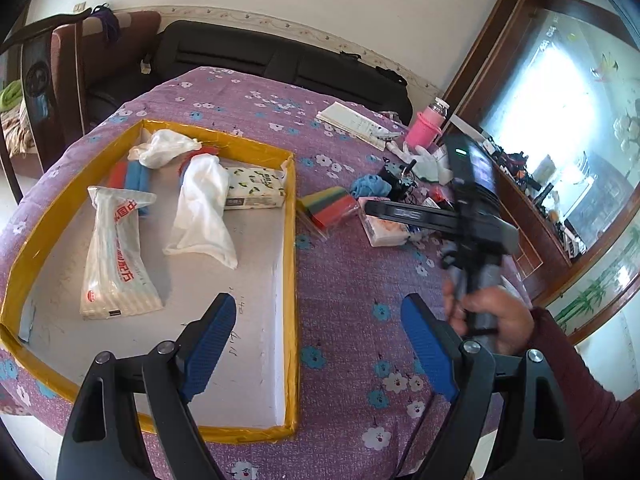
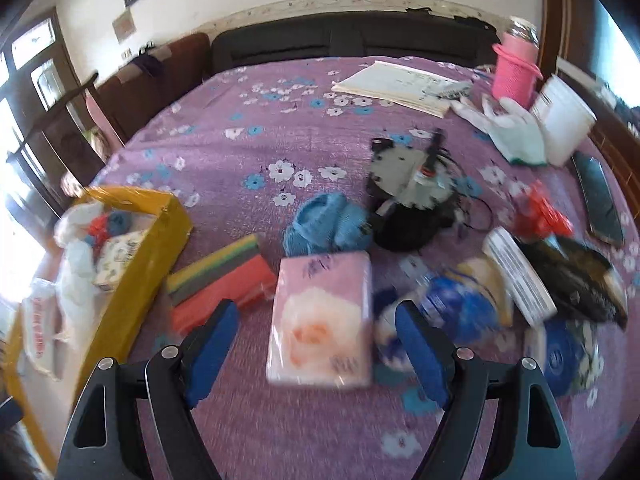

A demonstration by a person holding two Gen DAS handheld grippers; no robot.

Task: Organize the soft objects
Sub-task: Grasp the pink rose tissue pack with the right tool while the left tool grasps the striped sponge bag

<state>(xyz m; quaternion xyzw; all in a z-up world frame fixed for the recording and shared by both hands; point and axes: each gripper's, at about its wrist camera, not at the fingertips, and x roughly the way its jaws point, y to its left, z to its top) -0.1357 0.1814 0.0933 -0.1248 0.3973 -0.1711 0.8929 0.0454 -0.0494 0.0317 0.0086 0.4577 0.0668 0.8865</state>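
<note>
A yellow-rimmed box (image 1: pixel 291 240) lies on the purple flowered cloth. It holds a red-printed tissue pack (image 1: pixel 114 256), a white cloth (image 1: pixel 202 208), a leaf-printed tissue box (image 1: pixel 256 190), a red-and-blue sponge (image 1: pixel 128 176) and a crumpled white bag (image 1: pixel 166 146). My left gripper (image 1: pixel 320 304) hangs open over the box's right wall, holding nothing. My right gripper (image 2: pixel 316 308) is open just above a pink tissue pack (image 2: pixel 320 320), which shows between its fingers without touching the pads. A striped sponge (image 2: pixel 224 280) and a blue knit piece (image 2: pixel 328 224) lie beside the pack.
A black device with cables (image 2: pixel 412 200), a white glove (image 2: pixel 508 128), a pink cup (image 2: pixel 514 68), papers (image 2: pixel 396 84), blue printed packets (image 2: pixel 460 308) and a red item (image 2: pixel 540 212) crowd the right side. A hand (image 1: pixel 494 314) grips the right tool's handle. A black sofa (image 1: pixel 280 60) stands behind.
</note>
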